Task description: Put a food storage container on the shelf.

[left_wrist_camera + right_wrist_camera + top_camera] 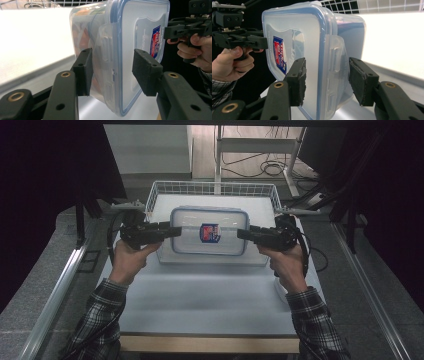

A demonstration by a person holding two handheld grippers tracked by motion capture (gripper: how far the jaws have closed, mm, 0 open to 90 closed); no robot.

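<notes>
Container [209,231] of clear plastic, with a blue-sealed lid and a red-and-blue label [210,232] at its middle, was held lid-up between two grippers above the far half of the worktop [200,305], in front of a white wire basket [212,188] that stood at the worktop's far edge. The left gripper [175,231] came in at the container's left short end and the right gripper [243,234] at its right short end, each held level in a hand, with plaid sleeves [100,320] entering over the near edge. In the left gripper view the container's end flap [107,65] sat between the two black jaws; the one on the body side lay against the container wall, while the one on the lid side seemed to stand just clear of the lid, so whether that gripper was clamped could not be told. In the right gripper view the opposite end flap [334,67] sat between the jaws in the same way, the lid-side jaw at the lid's face and the body-side jaw beside the flap, and a firm clamp could not be told there either. Each gripper view also showed the other gripper and its hand at the container's far end. Reddish contents [83,37] showed dimly through the container's wall. The near half of the worktop was a pale, plain sheet.
</notes>
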